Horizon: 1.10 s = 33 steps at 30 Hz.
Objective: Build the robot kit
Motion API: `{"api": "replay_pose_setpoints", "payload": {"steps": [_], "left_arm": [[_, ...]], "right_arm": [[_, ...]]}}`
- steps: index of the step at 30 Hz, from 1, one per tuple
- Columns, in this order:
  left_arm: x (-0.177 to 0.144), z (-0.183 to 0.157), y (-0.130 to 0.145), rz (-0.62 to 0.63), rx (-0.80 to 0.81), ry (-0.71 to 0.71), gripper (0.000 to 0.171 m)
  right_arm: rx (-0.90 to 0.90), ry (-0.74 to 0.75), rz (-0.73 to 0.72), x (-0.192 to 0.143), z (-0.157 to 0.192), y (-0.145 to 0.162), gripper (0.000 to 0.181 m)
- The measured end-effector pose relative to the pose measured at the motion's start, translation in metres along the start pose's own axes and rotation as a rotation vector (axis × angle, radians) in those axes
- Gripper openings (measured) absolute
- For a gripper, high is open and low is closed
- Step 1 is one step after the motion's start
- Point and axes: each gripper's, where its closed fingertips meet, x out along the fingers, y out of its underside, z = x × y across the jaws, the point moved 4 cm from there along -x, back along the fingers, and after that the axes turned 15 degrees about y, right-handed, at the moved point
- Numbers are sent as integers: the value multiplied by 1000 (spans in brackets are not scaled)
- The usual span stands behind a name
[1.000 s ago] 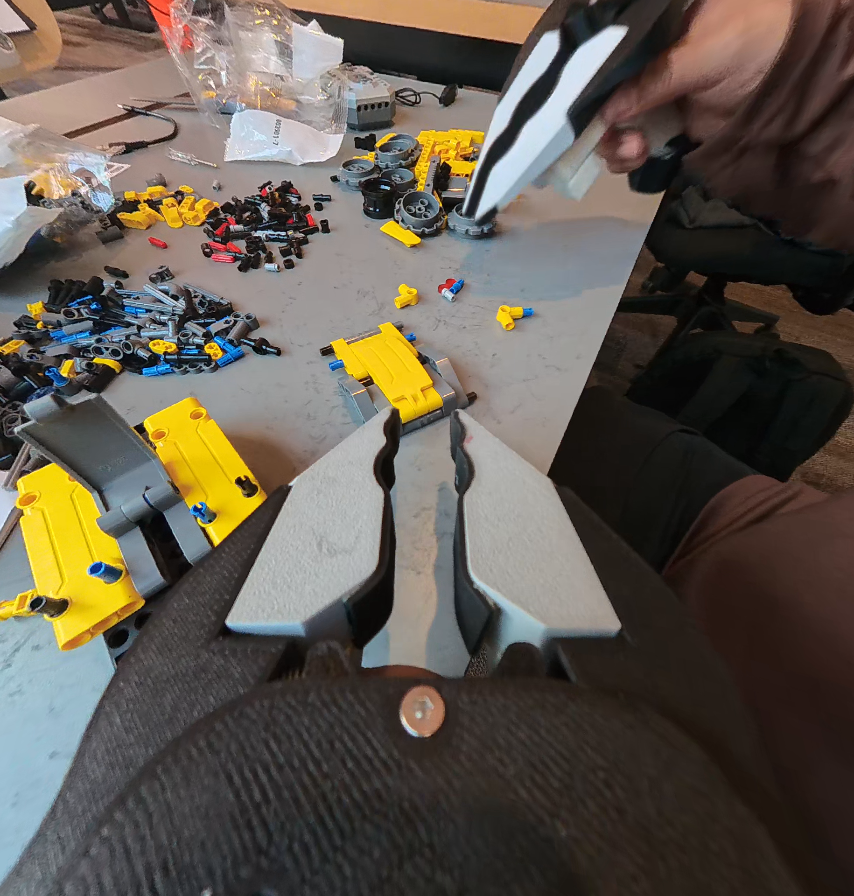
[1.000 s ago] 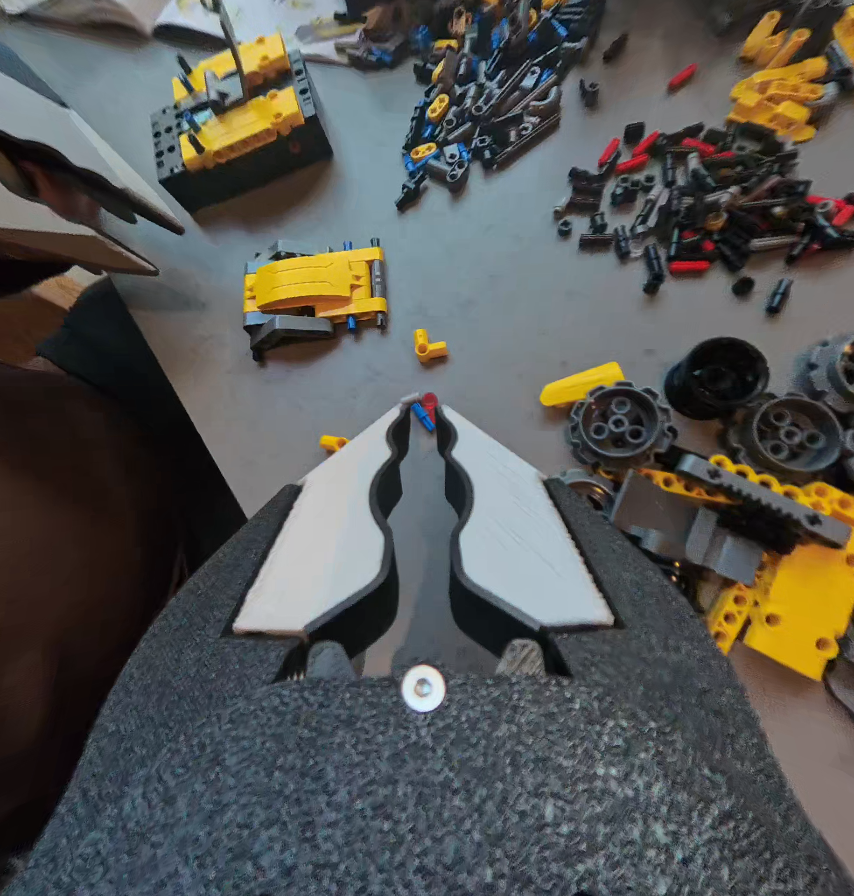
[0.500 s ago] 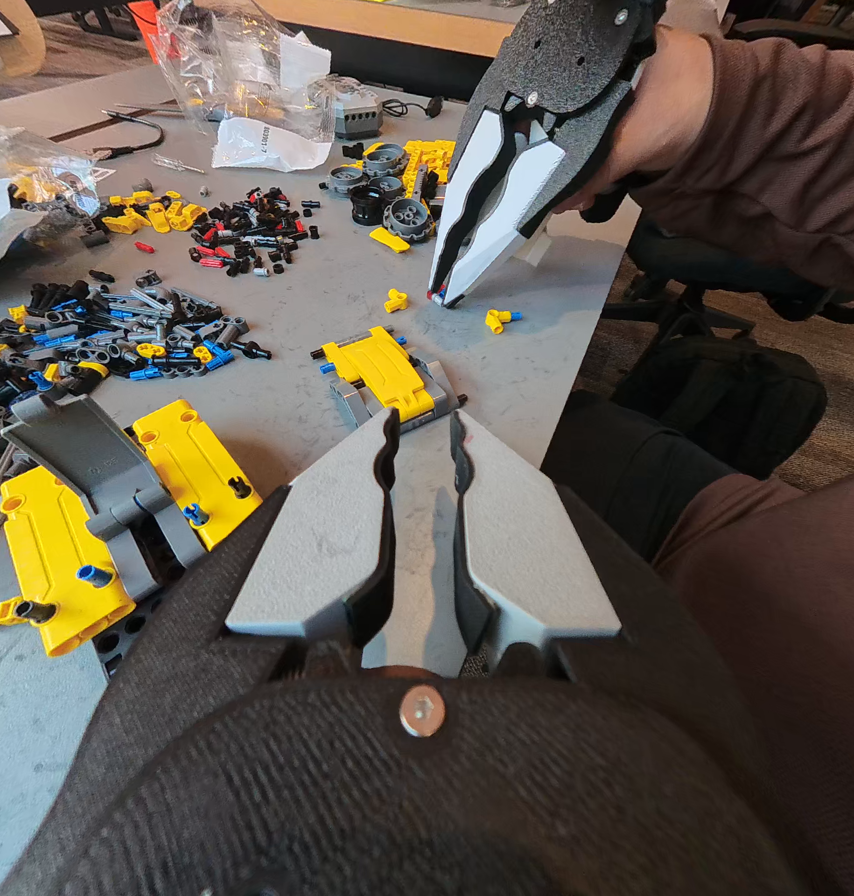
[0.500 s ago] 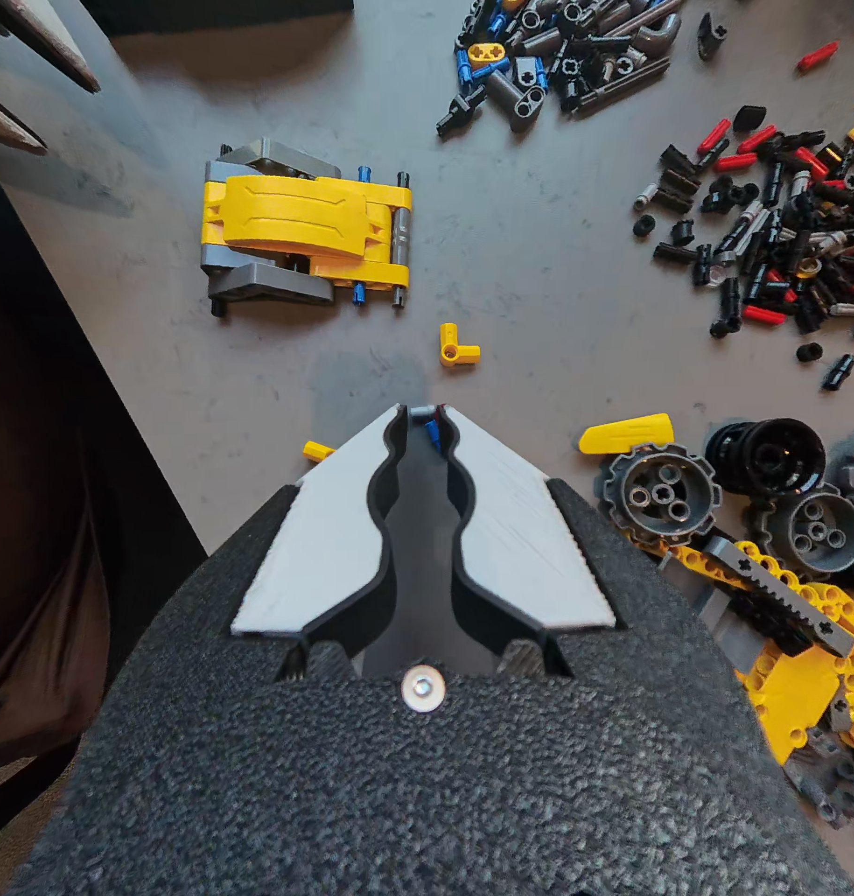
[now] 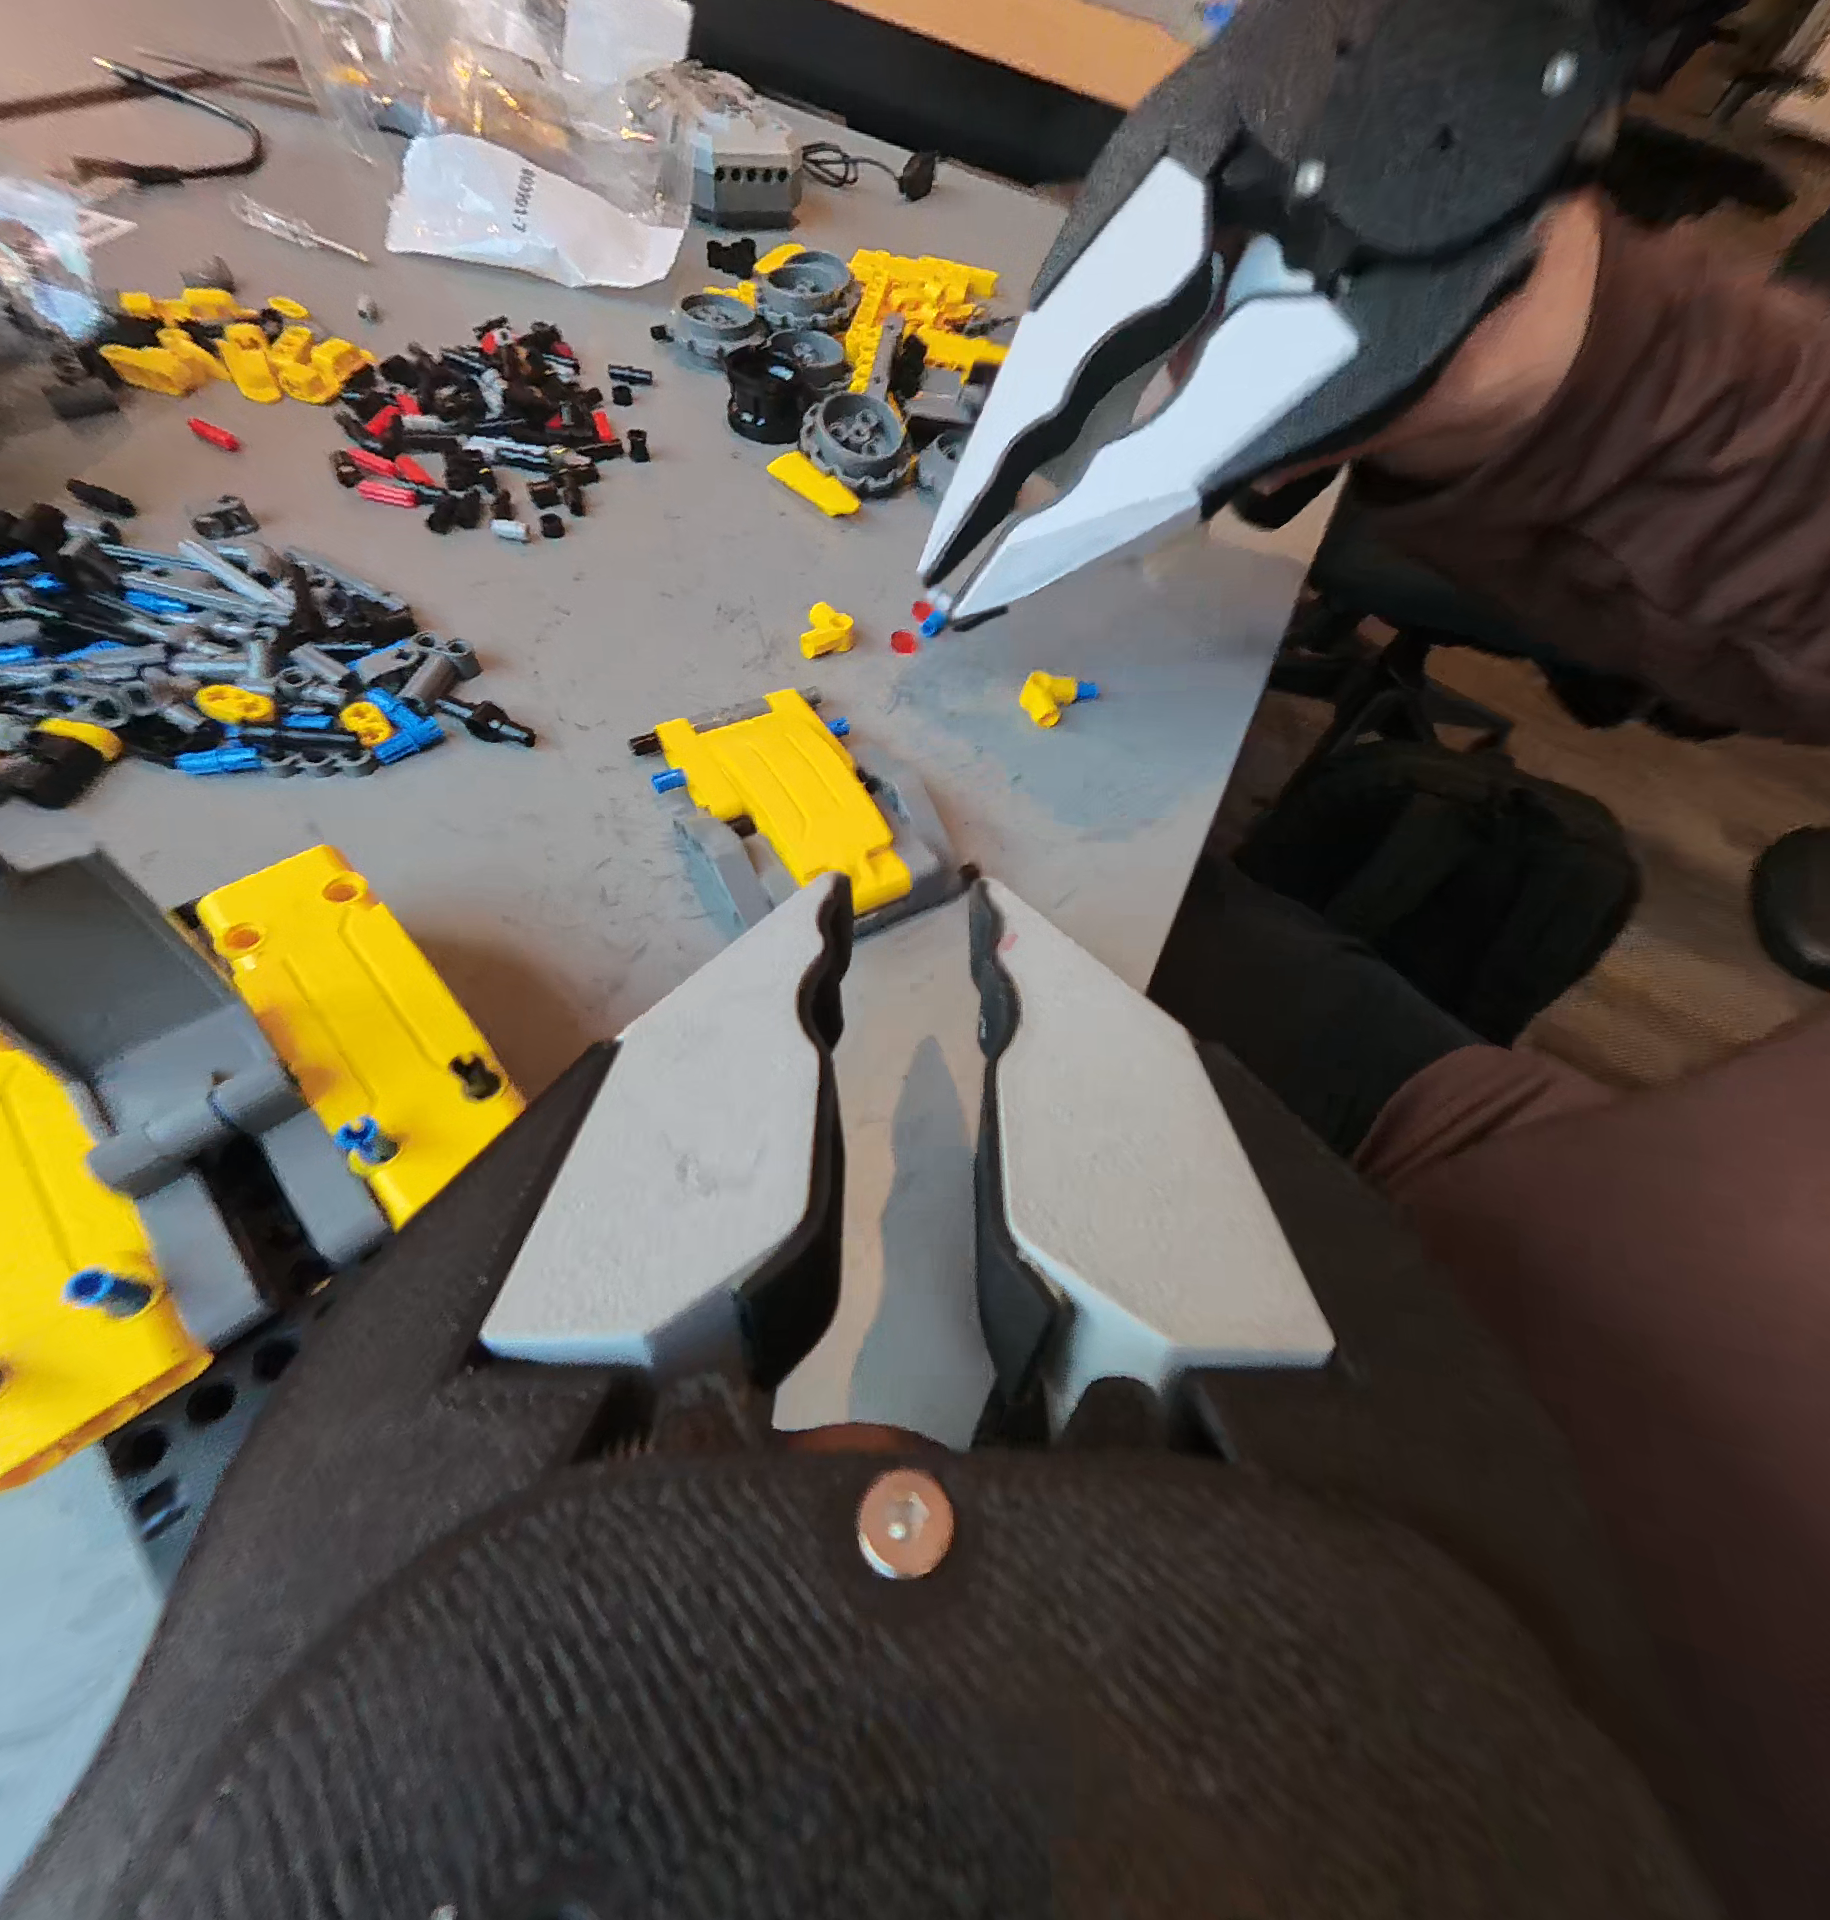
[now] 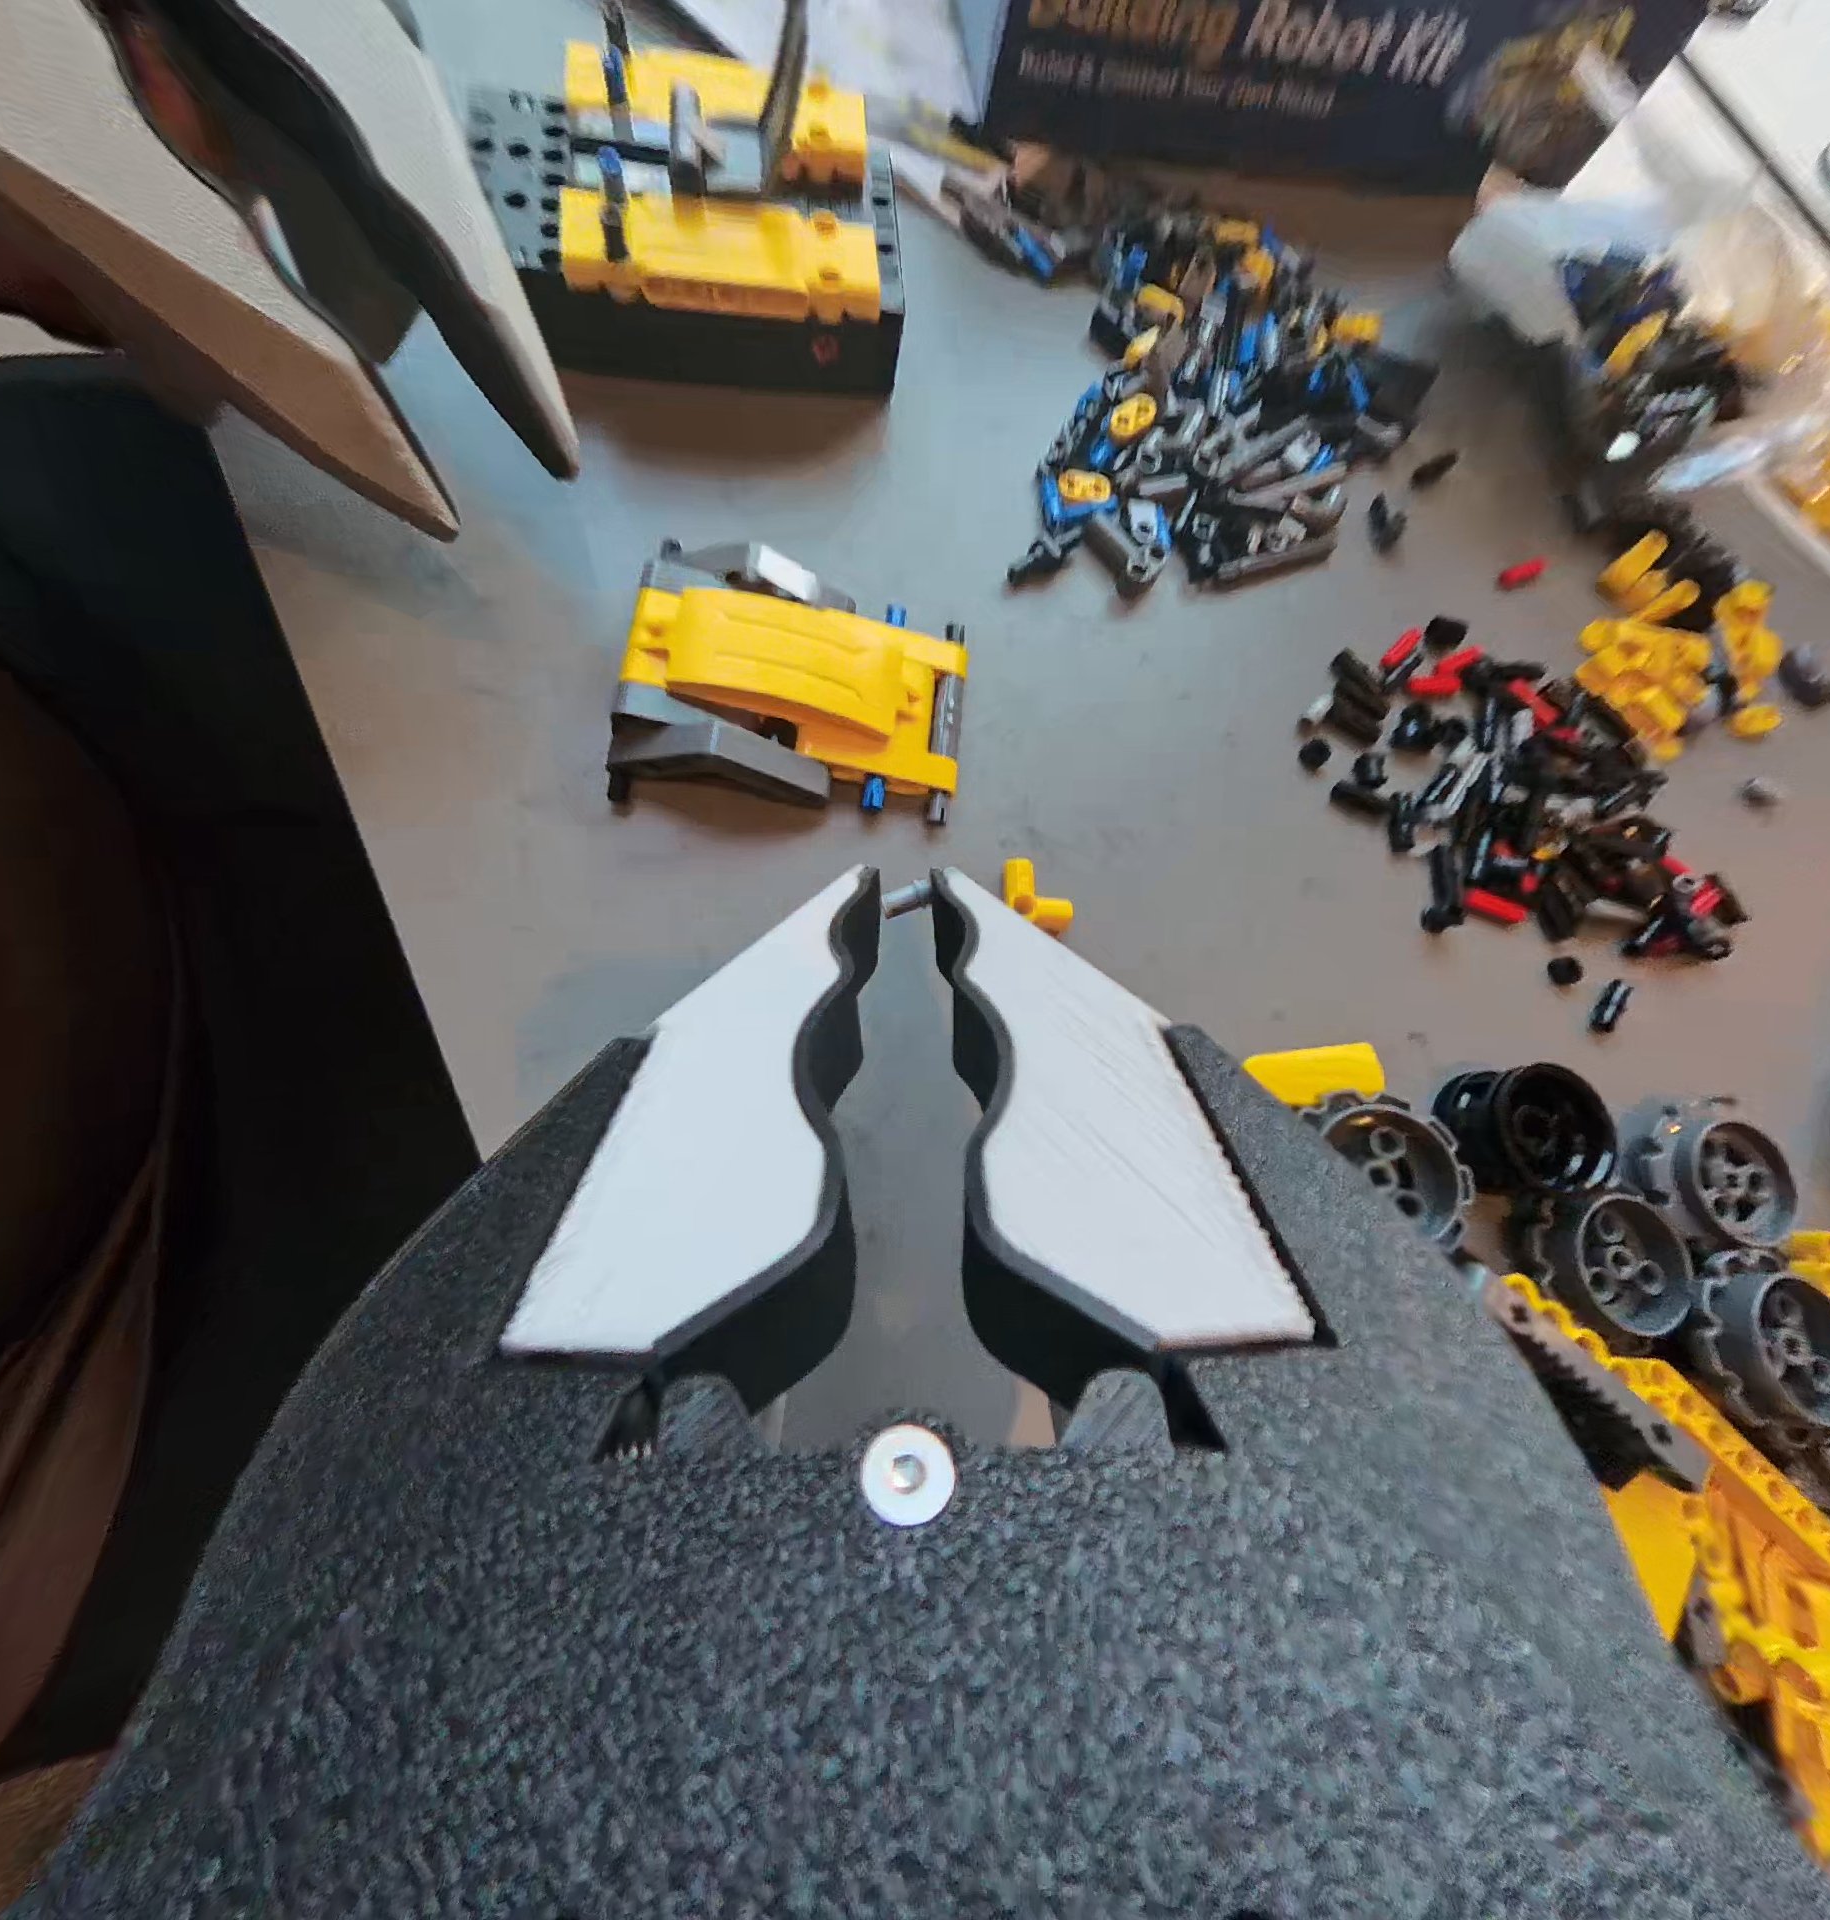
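My right gripper (image 6: pixel 906 888) is shut on a small grey-and-blue pin (image 6: pixel 906 896) and holds it just above the grey table (image 6: pixel 1150 790). It shows the same way in the left wrist view (image 5: pixel 947 608), the pin (image 5: pixel 935 623) at its tips, a small red piece (image 5: pixel 903 641) lying below. My left gripper (image 5: pixel 911 894) is open and empty, right behind a small yellow-and-grey assembly (image 5: pixel 786 800), which also shows in the right wrist view (image 6: pixel 797 686). A yellow elbow connector (image 6: pixel 1036 899) lies beside the right fingertips.
A large yellow, grey and black assembly (image 5: pixel 163 1122) lies left. There are piles of grey and blue parts (image 5: pixel 215 675) and black and red pins (image 5: pixel 475 436), grey wheels (image 5: pixel 817 364), plastic bags (image 5: pixel 495 114) and a dark box (image 6: pixel 1306 83). The table edge (image 5: pixel 1202 831) is right, a person's legs beyond it.
My right gripper came from the wheels to the middle of the table, shut on the small pin and lifted it. My left gripper stayed open near the small assembly.
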Motion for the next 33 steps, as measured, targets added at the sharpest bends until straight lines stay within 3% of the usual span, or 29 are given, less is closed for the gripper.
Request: {"api": "replay_pose_setpoints", "payload": {"steps": [8, 16, 22, 29, 33], "left_arm": [[23, 2, -54, -134, -181, 173, 19], [45, 0, -68, -145, -427, 464, 20], [55, 1, -74, -168, -548, 560, 19], [62, -3, -75, -163, -555, 601, 1], [63, -5, -73, -117, -388, 509, 1]], "right_arm": [[-182, 180, -273, -22, 14, -33, 9], [-331, 329, -375, -41, 21, -49, 9], [-363, 379, -388, -44, 18, -48, 9], [-369, 403, -392, -46, 17, -45, 10], [-243, 320, -380, -47, 16, -37, 11]]}}
